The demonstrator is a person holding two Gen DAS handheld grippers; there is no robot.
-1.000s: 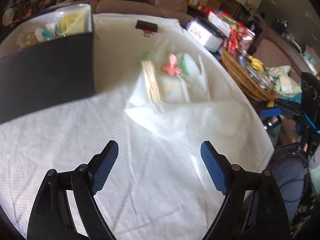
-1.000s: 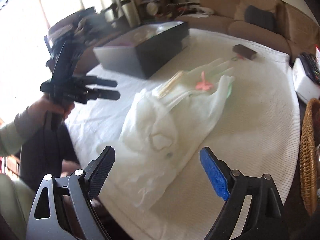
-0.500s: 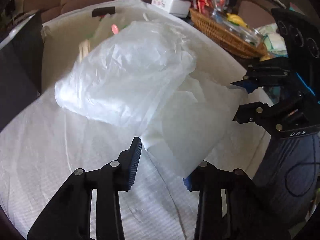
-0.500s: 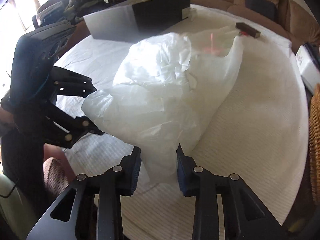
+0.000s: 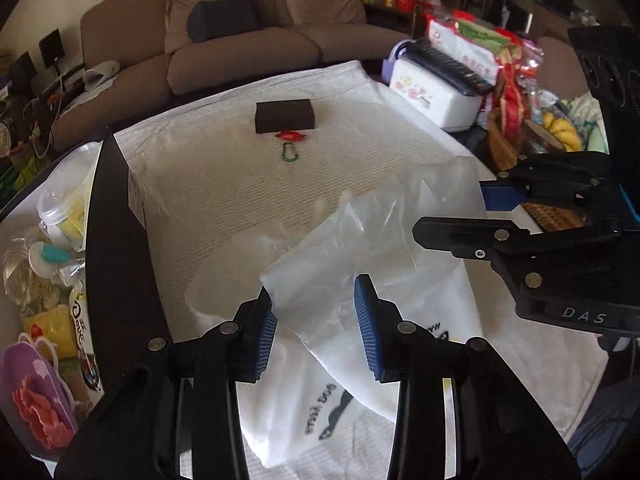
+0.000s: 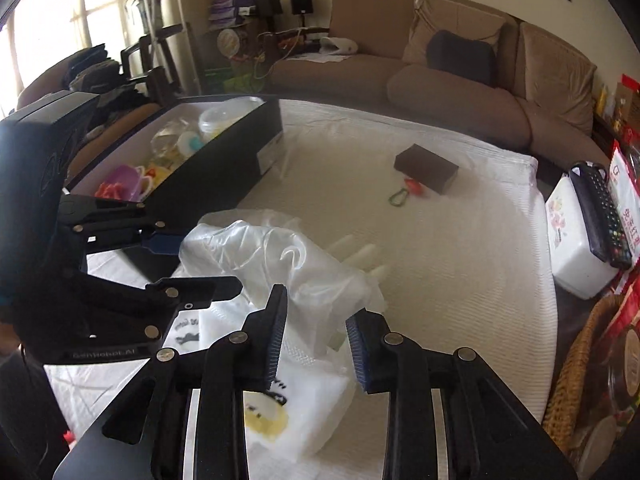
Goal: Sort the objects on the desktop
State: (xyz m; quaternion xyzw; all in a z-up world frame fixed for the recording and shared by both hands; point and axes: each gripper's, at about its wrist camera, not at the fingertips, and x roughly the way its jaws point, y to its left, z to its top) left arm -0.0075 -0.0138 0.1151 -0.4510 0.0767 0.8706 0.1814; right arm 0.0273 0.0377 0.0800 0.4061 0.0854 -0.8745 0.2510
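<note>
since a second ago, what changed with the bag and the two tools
Both tools went from wide open over the table to closed on the clear plastic bag: the left tool and the right tool each pinch an edge, and the bag has been pulled back toward the near side. The dark brown block, the green carabiner and the black box stayed put.

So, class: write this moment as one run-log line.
left gripper: shut on plastic bag | right gripper: shut on plastic bag | black box: open, holds items | brown block: on table
</note>
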